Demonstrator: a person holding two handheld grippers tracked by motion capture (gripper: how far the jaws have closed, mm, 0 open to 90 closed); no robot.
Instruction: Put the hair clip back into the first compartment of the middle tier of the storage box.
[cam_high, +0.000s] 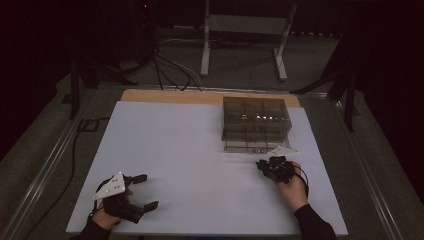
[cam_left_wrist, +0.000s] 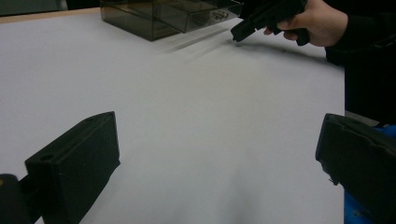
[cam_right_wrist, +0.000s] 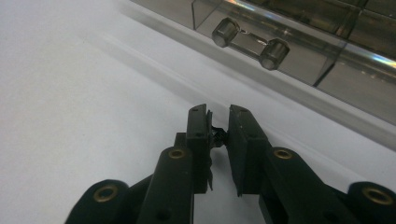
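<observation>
A smoky see-through drawer box (cam_high: 256, 122) stands at the back right of the white mat (cam_high: 190, 150). My right gripper (cam_high: 262, 165) sits just in front of the box, pointing left of its front. In the right gripper view its jaws (cam_right_wrist: 218, 112) are almost together, with a small dark object (cam_right_wrist: 217, 135) pinched in the narrow gap; I cannot tell what it is. Two round drawer knobs (cam_right_wrist: 225, 31) show just beyond the jaws. My left gripper (cam_high: 147, 191) rests at the mat's near left corner, jaws wide open (cam_left_wrist: 215, 158) with nothing between them.
The box (cam_left_wrist: 159, 18) and the right gripper (cam_left_wrist: 238, 32) in a hand lie far across the mat in the left gripper view. A strip of wooden table edge (cam_high: 170, 96) runs behind the mat. Cables and a metal frame (cam_high: 240, 30) are on the floor beyond.
</observation>
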